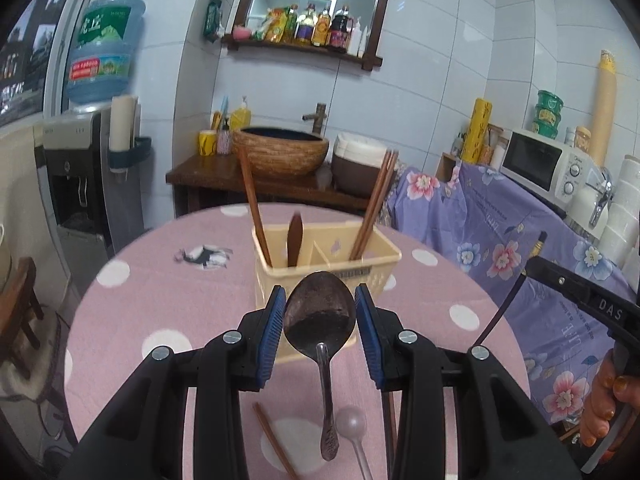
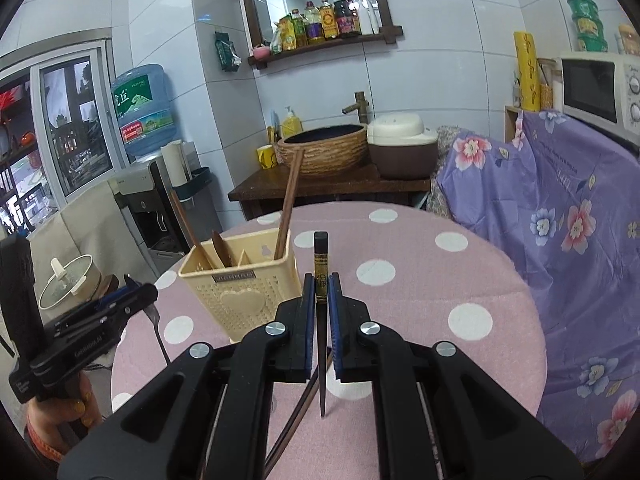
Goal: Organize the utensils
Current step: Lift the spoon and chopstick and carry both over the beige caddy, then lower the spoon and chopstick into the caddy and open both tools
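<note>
- We judge this to be the carrying step: both tools are loaded and lifted off the pink spotted surface [image 1: 168,280], with the cream utensil basket [image 1: 326,276] just ahead of them.
- Our left gripper [image 1: 320,312] stands part open, its blue pads pressing the bowl of a metal spoon [image 1: 320,312]; the handle hangs down towards us.
- Our right gripper [image 2: 321,296] is closed tight on a dark chopstick [image 2: 321,292], thick end up, point hanging below.
- The basket already holds brown chopsticks [image 1: 374,204] in both compartments and a wooden spoon [image 1: 295,240] in the left one.
- Next, we would turn each piece upright over a compartment and lower it in without snagging the divider.
- Still lying on the surface are a clear pink spoon [image 1: 351,420] and another brown chopstick [image 1: 274,440].
- Hard to tell: the loose pieces are partly covered by the gripper bodies, and the basket's floor is out of sight.
</note>
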{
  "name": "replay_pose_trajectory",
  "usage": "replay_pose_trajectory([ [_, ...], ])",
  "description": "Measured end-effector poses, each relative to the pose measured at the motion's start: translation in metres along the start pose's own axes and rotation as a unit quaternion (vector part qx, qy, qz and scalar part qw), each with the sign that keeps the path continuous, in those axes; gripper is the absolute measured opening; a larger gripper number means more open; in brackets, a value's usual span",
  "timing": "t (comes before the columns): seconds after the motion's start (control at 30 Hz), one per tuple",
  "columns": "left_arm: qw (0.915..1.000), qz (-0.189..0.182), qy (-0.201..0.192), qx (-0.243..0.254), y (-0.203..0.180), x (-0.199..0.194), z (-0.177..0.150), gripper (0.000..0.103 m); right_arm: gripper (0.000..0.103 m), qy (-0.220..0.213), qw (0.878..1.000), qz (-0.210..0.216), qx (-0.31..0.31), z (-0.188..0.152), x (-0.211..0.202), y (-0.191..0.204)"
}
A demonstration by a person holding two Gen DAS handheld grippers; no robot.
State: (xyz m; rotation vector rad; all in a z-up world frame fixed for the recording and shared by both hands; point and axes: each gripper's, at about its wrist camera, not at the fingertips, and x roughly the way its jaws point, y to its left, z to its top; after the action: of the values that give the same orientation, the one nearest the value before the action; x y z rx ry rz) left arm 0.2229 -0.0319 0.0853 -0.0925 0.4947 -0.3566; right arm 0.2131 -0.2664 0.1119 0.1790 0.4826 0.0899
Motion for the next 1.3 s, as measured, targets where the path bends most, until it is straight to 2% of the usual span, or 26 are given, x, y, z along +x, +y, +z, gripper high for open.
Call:
replay_pose_trajectory([
  [0.27, 0.9976, 0.003, -0.07, -0.006, 0.0, -0.004, 0.086, 0.036, 0.008, -0.045, 0.998, 0.032, -0.024, 0.08, -0.009, 0.029],
  [0.33, 0.9965, 0.018, -0.082, -0.006, 0.0, 0.005, 0.107, 0.036, 0.008, -0.061, 0.997, 0.04, -0.024, 0.103, -0.011, 0.036],
  [0.43, 0.9952, 0.032, -0.09, -0.02, 0.007, 0.019, 0.126, 0.036, 0.008, -0.077, 0.996, 0.046, -0.024, 0.133, -0.008, 0.047],
  [0.57, 0.9943, 0.049, -0.091, -0.026, 0.015, 0.039, 0.127, 0.036, 0.008, -0.097, 0.994, 0.042, -0.023, 0.15, 0.004, 0.055],
  [0.73, 0.9945, 0.059, -0.082, -0.028, 0.016, 0.062, 0.098, 0.036, 0.008, -0.086, 0.996, 0.037, -0.012, 0.131, 0.043, 0.056],
  [0.97, 0.997, 0.055, -0.054, -0.01, 0.011, 0.082, 0.051, 0.036, 0.008, -0.03, 0.999, 0.037, 0.003, 0.081, 0.094, 0.054],
  [1.13, 0.9978, 0.056, -0.034, -0.005, 0.017, 0.09, 0.035, 0.036, 0.008, -0.009, 0.999, 0.031, 0.011, 0.062, 0.111, 0.047],
  [1.3, 0.9984, 0.055, -0.015, 0.002, 0.019, 0.097, 0.026, 0.036, 0.008, -0.017, 1.0, 0.02, 0.009, 0.056, 0.113, 0.043],
])
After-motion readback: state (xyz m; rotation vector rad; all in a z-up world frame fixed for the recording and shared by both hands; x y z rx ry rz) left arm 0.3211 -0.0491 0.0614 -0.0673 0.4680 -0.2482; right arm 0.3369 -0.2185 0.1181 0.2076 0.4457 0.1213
